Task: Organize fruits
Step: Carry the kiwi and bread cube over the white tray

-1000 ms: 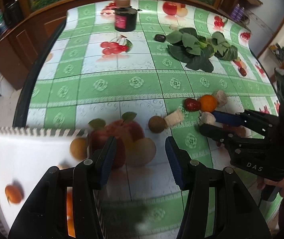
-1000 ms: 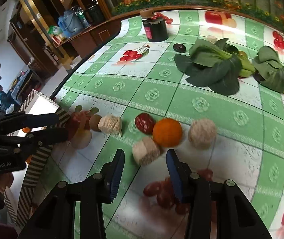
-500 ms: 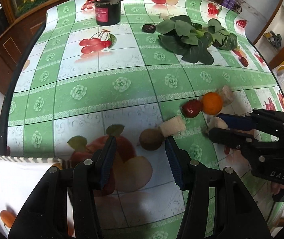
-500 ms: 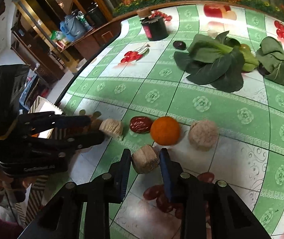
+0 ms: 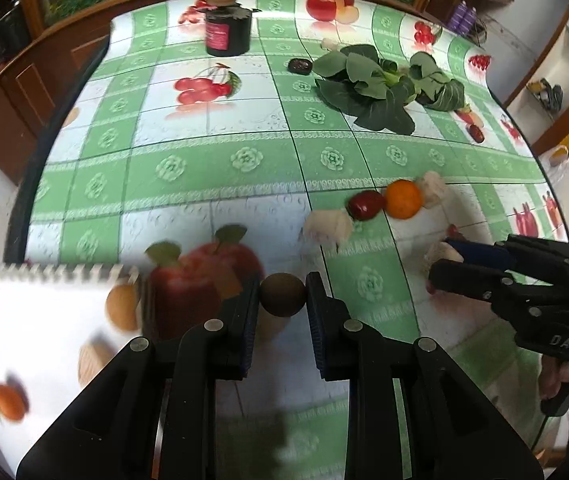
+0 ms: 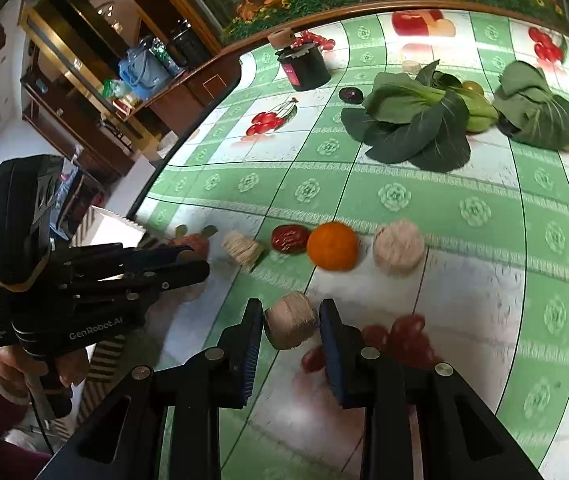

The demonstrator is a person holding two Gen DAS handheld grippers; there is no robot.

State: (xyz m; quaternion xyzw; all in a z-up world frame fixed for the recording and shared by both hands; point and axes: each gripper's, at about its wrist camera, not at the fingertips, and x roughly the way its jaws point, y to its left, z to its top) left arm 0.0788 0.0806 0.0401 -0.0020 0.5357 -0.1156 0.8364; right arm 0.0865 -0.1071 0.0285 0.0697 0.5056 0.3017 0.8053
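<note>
My left gripper is shut on a small brown round fruit and holds it above the cloth beside a white tray. My right gripper is shut on a beige chunk, lifted off the table. On the table lie an orange, a red date and two more beige chunks. The tray holds small orange fruits. The right gripper also shows in the left wrist view.
Green leafy vegetables lie at the back right. A black jar stands at the back. A dark date lies near the greens. The tablecloth is printed with fruit pictures. The table edge runs along the left.
My left gripper closed on the brown fruit and drew it back toward the tray. My right gripper closed on the beige chunk and lifted it.
</note>
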